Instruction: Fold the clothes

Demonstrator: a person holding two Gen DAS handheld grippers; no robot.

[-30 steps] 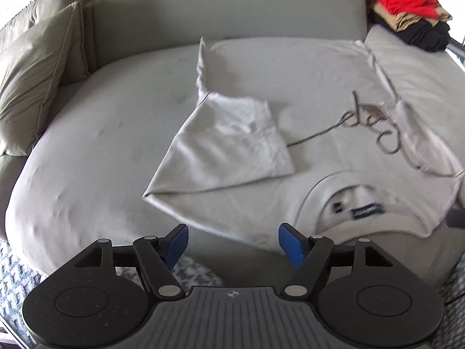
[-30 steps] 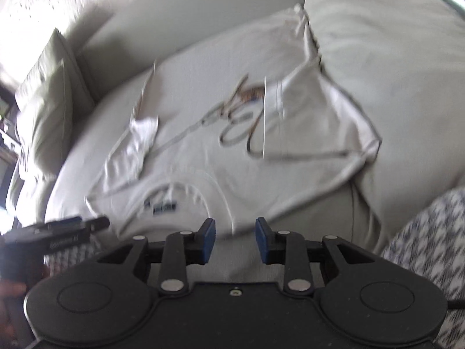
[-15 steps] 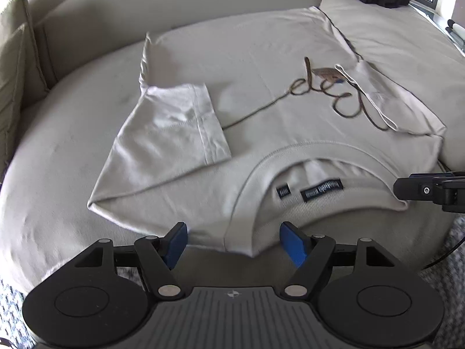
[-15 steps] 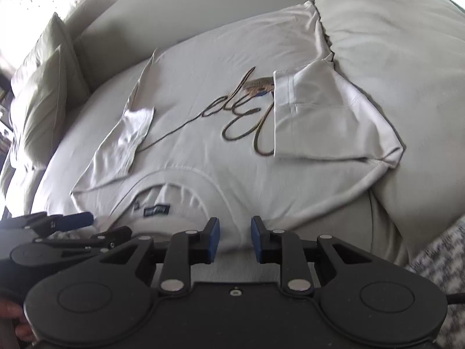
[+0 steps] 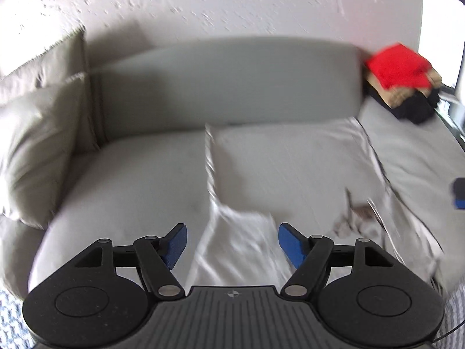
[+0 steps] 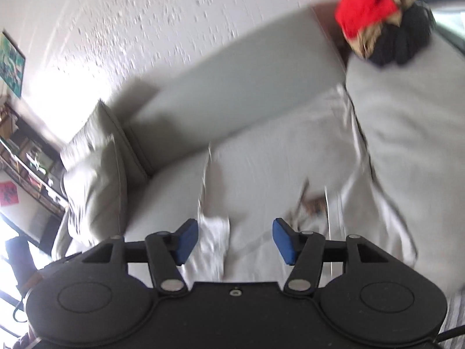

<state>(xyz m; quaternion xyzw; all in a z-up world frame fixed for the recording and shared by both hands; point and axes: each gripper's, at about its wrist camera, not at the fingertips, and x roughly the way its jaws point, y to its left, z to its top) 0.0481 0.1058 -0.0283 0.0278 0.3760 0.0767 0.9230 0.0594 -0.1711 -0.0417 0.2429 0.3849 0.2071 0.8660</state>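
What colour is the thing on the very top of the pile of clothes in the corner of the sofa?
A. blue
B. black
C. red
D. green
C: the pile of clothes has a red piece on top, with tan and black ones under it.

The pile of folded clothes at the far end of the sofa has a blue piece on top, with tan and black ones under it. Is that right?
Not quite: the top piece of the pile of folded clothes is red, not blue. Tan and black pieces do lie under it, at the far end of the sofa. Both the left wrist view and the right wrist view show this.
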